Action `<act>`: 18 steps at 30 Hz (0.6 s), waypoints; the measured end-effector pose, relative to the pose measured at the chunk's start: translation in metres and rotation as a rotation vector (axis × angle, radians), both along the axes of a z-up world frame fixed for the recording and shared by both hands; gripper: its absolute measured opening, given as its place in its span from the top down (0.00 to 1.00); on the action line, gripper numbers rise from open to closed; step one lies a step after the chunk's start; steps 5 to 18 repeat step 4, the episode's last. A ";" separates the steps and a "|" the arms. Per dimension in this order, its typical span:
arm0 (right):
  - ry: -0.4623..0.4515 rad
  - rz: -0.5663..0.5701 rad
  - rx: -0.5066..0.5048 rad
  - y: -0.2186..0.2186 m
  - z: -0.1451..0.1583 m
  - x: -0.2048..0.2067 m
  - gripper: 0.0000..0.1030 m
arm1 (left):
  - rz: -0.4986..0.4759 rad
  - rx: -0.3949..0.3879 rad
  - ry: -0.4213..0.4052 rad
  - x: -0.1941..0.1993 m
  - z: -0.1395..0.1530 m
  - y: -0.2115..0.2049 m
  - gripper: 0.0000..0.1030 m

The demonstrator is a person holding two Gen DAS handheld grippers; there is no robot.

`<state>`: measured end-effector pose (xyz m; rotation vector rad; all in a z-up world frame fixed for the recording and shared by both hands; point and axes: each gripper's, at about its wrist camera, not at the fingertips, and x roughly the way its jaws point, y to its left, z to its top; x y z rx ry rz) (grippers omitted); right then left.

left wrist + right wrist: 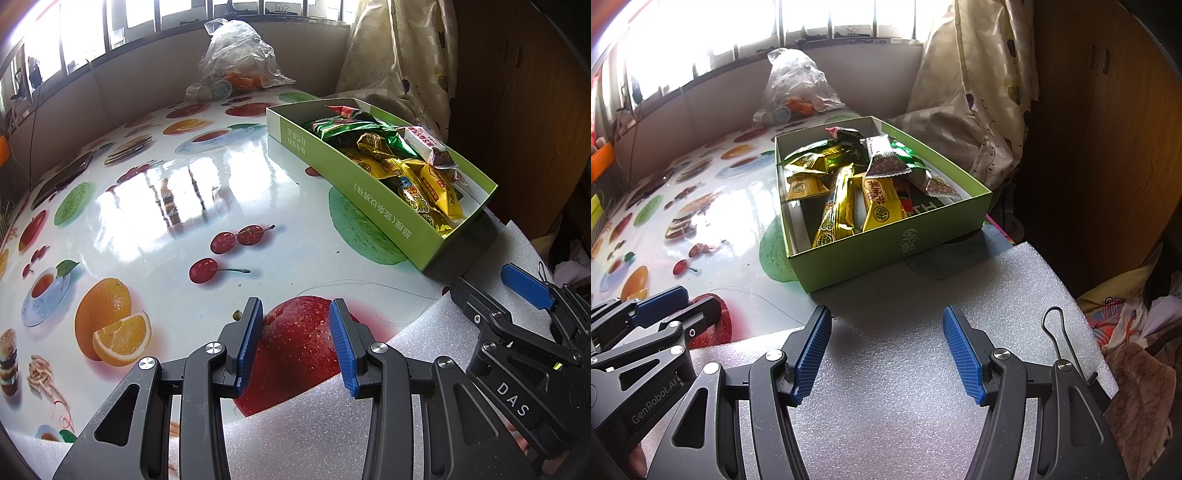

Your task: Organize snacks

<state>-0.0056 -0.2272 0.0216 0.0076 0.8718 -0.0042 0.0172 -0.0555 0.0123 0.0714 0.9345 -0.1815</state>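
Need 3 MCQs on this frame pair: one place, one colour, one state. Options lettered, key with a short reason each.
1. Where are the snack packets?
A. inside the green box
B. on the foam sheet
C. in the plastic bag

2. What colour are the gripper pads?
A. red
B. blue
C. white

3. What is between the right gripper jaws?
A. a packet
B. the box rim
C. nothing

Key: A, the wrappers lie within the box walls; B, ribbed blue pads in both views; C, only bare foam shows between the open jaws.

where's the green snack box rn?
Green snack box sits on the fruit-print table, ahead of the right gripper, just past the white foam sheet; right-of-centre in the left wrist view.
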 end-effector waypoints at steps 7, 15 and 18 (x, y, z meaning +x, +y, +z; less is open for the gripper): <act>0.000 0.000 0.000 0.000 0.000 0.000 0.38 | 0.000 -0.002 0.000 0.000 0.000 0.000 0.62; 0.000 0.000 0.000 0.000 0.000 0.000 0.38 | 0.000 -0.002 0.000 0.000 0.000 0.000 0.62; 0.000 0.000 0.000 0.000 0.000 0.000 0.38 | 0.000 -0.002 0.000 0.000 0.000 0.000 0.62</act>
